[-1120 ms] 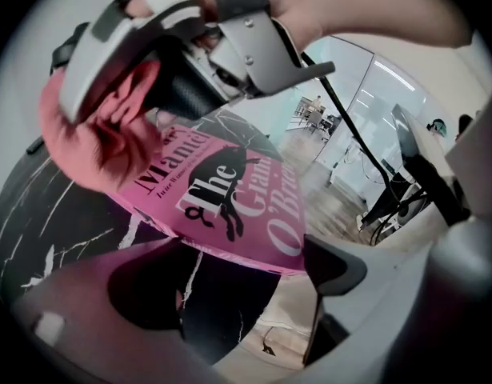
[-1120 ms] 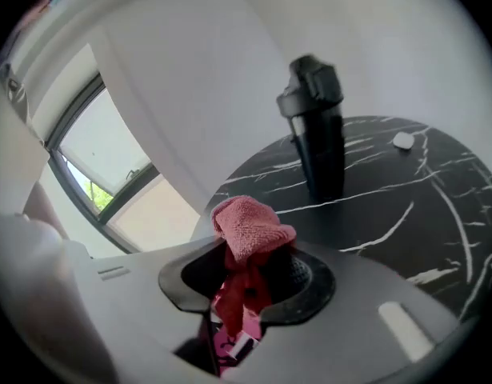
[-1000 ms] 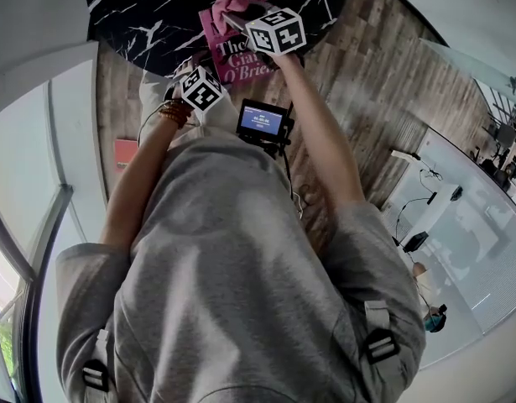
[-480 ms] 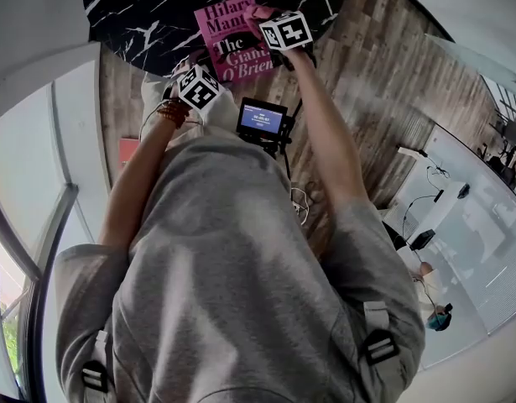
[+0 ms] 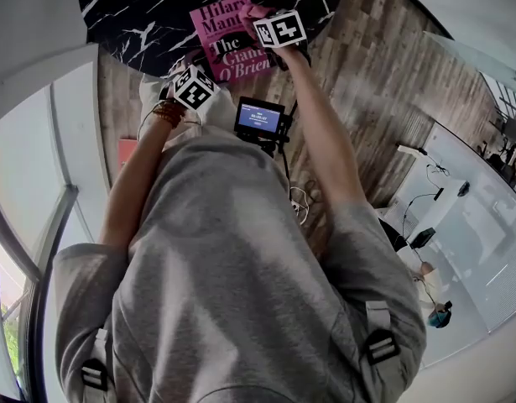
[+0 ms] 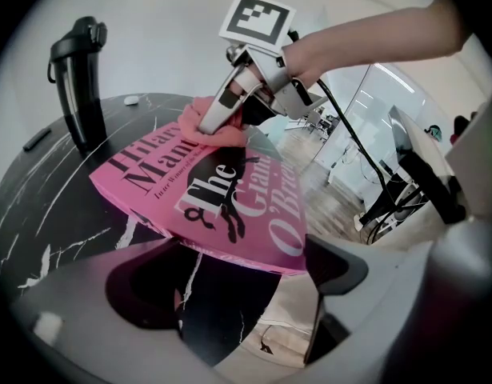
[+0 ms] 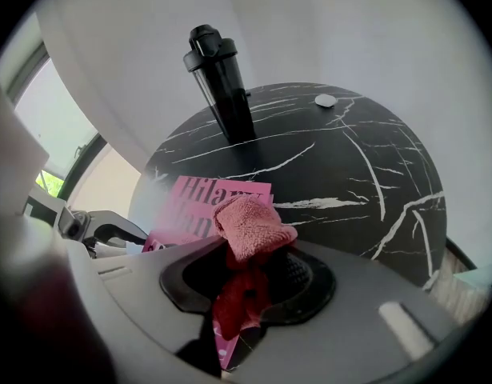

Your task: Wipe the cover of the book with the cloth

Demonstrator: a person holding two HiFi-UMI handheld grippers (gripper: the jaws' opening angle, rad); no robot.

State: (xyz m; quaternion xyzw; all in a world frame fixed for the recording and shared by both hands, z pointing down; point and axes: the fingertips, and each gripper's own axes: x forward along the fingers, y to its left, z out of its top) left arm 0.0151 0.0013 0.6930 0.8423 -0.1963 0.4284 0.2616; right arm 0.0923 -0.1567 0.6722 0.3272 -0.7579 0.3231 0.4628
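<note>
On the black worktop (image 7: 350, 158), the right tongs (image 7: 246, 272) clamp the cloth (image 7: 250, 226) onto the far end of the book (image 6: 222, 202), whose long axis runs back toward the open left tongs (image 6: 238, 282).

**Grey T-shirt, strapped shoulders, marker-cubed grippers**

The person wears a grey short-sleeved T-shirt (image 5: 241, 267). Grey straps with black buckles (image 5: 379, 342) sit at 5 and 7 o'clock in the head view. A brown beaded bracelet (image 5: 168, 112) circles the left wrist. The left gripper (image 6: 242, 286) and right gripper (image 7: 246, 282) are pale grey with black pads (image 6: 346, 266). Each carries a black-and-white marker cube (image 5: 279, 29). A small blue-lit screen (image 5: 259, 117) with a black cable hangs towards 12 o'clock.
</note>
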